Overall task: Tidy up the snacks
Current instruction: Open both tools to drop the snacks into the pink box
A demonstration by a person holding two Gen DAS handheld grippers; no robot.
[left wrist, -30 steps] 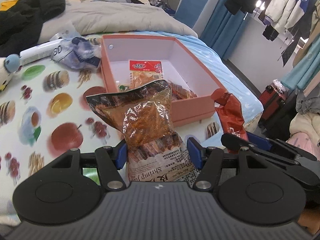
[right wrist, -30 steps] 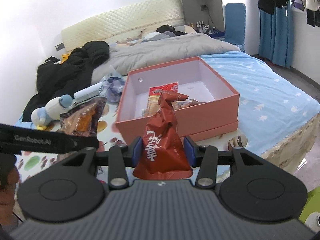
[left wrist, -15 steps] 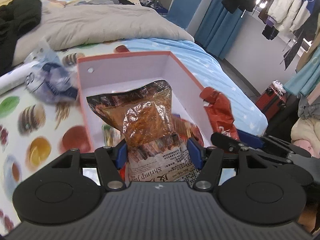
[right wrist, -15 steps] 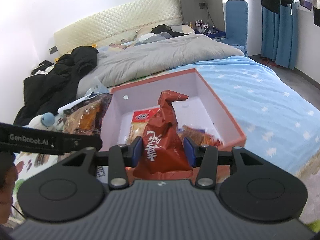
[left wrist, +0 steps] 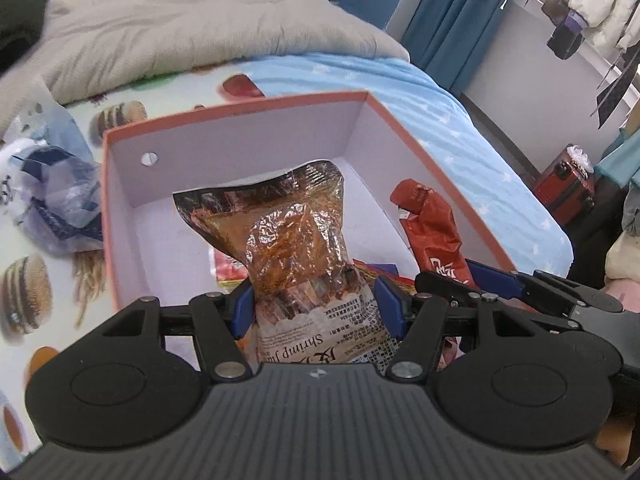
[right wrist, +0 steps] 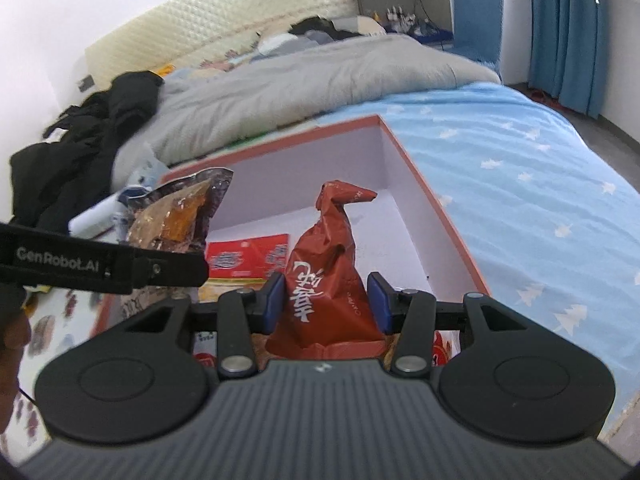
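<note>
Open salmon-pink cardboard box (left wrist: pixel 240 116), near: one
Crinkled brown-gold foil shrimp snack bag (left wrist: pixel 296 240): one
Red foil snack pouch (right wrist: pixel 332 276), right: one
Flat red packets (right wrist: pixel 248 256) in box: at least two

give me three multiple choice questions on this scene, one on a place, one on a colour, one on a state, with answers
1. Where is the shrimp bag?
A. flat on the quilt
B. held over the box
C. on the floor

2. What colour is the packet in the right gripper?
A. red
B. green
C. white

3. How does the left gripper stand?
A. open, holding nothing
B. shut on the shrimp bag
C. shut on a bottle

Answers:
1. B, the left wrist view shows the bag upright between the fingers with the box floor behind it.
2. A, the wrapper is red with white lettering.
3. B, both blue pads press against the bag's sides.
</note>
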